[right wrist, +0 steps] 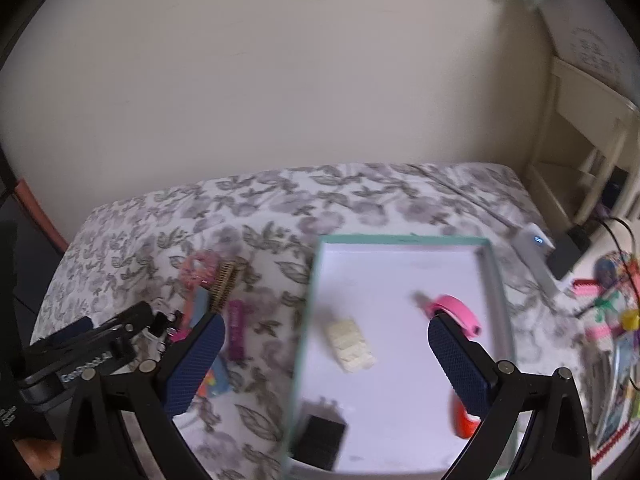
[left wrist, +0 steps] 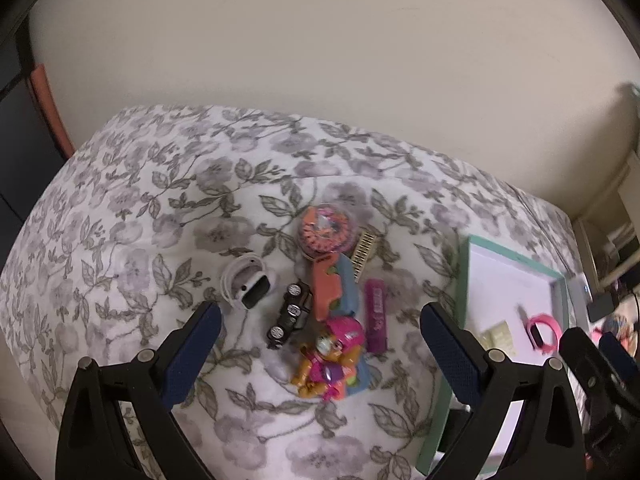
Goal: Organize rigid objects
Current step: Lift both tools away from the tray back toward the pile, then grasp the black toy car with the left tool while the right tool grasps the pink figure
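Note:
A pile of small toys lies on the floral bedspread (left wrist: pixel 120 208): a pink and orange figure (left wrist: pixel 332 360), a black toy car (left wrist: pixel 290 314), a purple bar (left wrist: pixel 376 320), an orange and blue puzzle piece (left wrist: pixel 332 288), a round orange disc (left wrist: pixel 326 228), a small comb (left wrist: pixel 362 256) and a white device with a cord (left wrist: pixel 250 286). My left gripper (left wrist: pixel 320 336) is open and empty above the pile. My right gripper (right wrist: pixel 326 352) is open and empty over the teal-rimmed box (right wrist: pixel 498 280). The box holds a cream block (right wrist: pixel 352 344), a pink band (right wrist: pixel 458 312), a black block (right wrist: pixel 322 436) and an orange piece (right wrist: pixel 464 420).
The box also shows at the right in the left wrist view (left wrist: pixel 464 276). A white power bank (right wrist: pixel 536 248) lies beyond the box. More colourful toys (right wrist: pixel 616 312) lie at the far right. A cream nightstand (right wrist: pixel 584 128) stands by the wall.

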The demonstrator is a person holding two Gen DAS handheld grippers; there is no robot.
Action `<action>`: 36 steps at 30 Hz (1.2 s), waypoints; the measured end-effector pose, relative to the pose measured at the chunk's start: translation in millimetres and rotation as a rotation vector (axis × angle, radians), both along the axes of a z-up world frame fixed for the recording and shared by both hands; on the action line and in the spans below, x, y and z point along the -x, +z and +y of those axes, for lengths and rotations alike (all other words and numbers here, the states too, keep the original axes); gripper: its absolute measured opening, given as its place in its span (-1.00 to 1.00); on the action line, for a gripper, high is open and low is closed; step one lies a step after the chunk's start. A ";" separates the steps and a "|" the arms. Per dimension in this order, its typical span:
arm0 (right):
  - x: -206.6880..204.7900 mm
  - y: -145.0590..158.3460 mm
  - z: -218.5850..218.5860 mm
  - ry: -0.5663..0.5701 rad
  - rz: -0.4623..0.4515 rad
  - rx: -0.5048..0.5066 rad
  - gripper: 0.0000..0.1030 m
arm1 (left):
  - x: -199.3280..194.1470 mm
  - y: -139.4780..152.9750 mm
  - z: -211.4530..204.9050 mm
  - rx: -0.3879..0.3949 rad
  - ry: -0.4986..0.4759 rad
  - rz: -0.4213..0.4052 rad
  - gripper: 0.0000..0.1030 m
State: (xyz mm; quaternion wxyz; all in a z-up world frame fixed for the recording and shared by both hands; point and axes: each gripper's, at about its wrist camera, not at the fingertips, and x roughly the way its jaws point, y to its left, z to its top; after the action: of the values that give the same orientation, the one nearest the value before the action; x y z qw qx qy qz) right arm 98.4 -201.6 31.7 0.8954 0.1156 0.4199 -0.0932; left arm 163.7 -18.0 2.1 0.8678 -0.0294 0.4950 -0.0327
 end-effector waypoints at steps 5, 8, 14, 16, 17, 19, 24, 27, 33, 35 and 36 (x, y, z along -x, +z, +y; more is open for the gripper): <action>-22.6 -6.9 21.4 0.051 0.001 -0.011 0.98 | -20.4 -9.7 23.0 0.018 0.061 0.030 0.93; -36.0 -19.0 35.9 0.093 0.017 -0.029 0.96 | -30.4 -22.5 36.7 0.022 0.095 0.062 0.93; -51.6 -50.3 61.1 0.153 0.074 -0.057 0.88 | -36.4 -54.9 57.4 0.039 0.152 0.141 0.93; -53.8 -62.4 70.6 0.182 0.100 -0.068 0.86 | -36.7 -61.8 63.4 0.049 0.165 0.153 0.93; -54.8 -69.2 75.9 0.194 0.118 -0.063 0.85 | -36.5 -65.8 66.2 0.050 0.172 0.162 0.93; -55.4 -76.9 82.6 0.208 0.141 -0.052 0.83 | -36.0 -71.8 69.3 0.049 0.180 0.175 0.93; -56.3 -92.1 89.8 0.231 0.175 -0.089 0.78 | -35.8 -89.7 76.2 0.071 0.191 0.220 0.93; -58.2 -98.6 94.6 0.248 0.177 -0.124 0.67 | -35.9 -94.6 78.3 0.088 0.191 0.235 0.85; -63.1 -109.0 101.4 0.266 0.177 -0.204 0.37 | -37.3 -98.7 78.7 0.128 0.175 0.247 0.76; -64.2 -110.8 102.8 0.274 0.172 -0.231 0.32 | -39.0 -99.5 77.5 0.150 0.165 0.246 0.76; -65.2 -112.1 103.9 0.279 0.171 -0.243 0.25 | -40.9 -100.4 76.3 0.157 0.159 0.246 0.76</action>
State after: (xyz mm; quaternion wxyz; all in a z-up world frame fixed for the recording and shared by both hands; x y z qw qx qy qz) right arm 163.7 -97.7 -80.4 0.8401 0.1550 0.5146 0.0736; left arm 204.6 58.2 -98.3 0.7954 -0.1402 0.5896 0.0013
